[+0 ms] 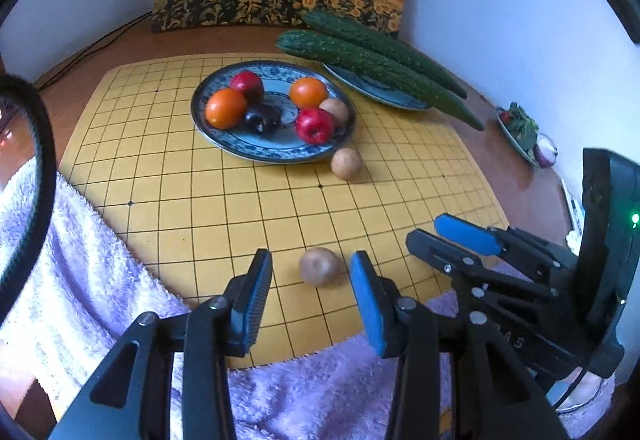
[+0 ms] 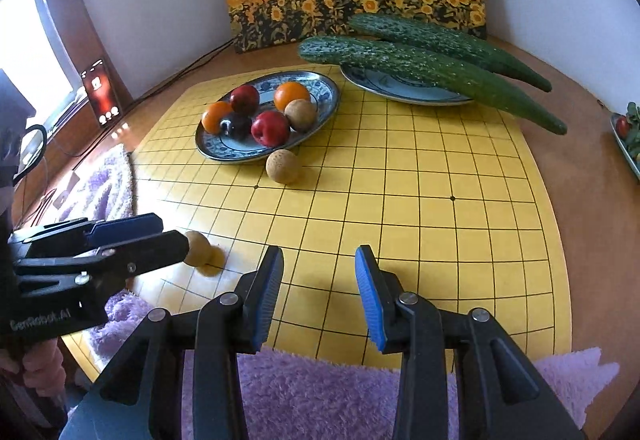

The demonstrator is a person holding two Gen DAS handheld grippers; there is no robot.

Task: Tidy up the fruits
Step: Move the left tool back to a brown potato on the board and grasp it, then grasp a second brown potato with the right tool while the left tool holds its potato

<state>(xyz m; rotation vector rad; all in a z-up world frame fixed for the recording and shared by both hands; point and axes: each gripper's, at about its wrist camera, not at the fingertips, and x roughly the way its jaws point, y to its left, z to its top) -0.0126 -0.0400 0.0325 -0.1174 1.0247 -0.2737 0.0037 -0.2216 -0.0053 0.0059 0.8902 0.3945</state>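
Here the brown round fruit point(image 1: 319, 266) lies on the yellow grid mat point(image 1: 400, 176), just ahead of the left hand-held gripper point(image 1: 311, 294), in line with the gap between its parted, empty fingers. The right hand-held gripper point(image 2: 319, 294), also parted and empty, sits farther off. The fruit plate point(image 1: 224, 148) lies well beyond.

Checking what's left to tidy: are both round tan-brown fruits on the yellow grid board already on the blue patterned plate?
No: one round tan-brown fruit lies beside the blue patterned plate, another near the left gripper.
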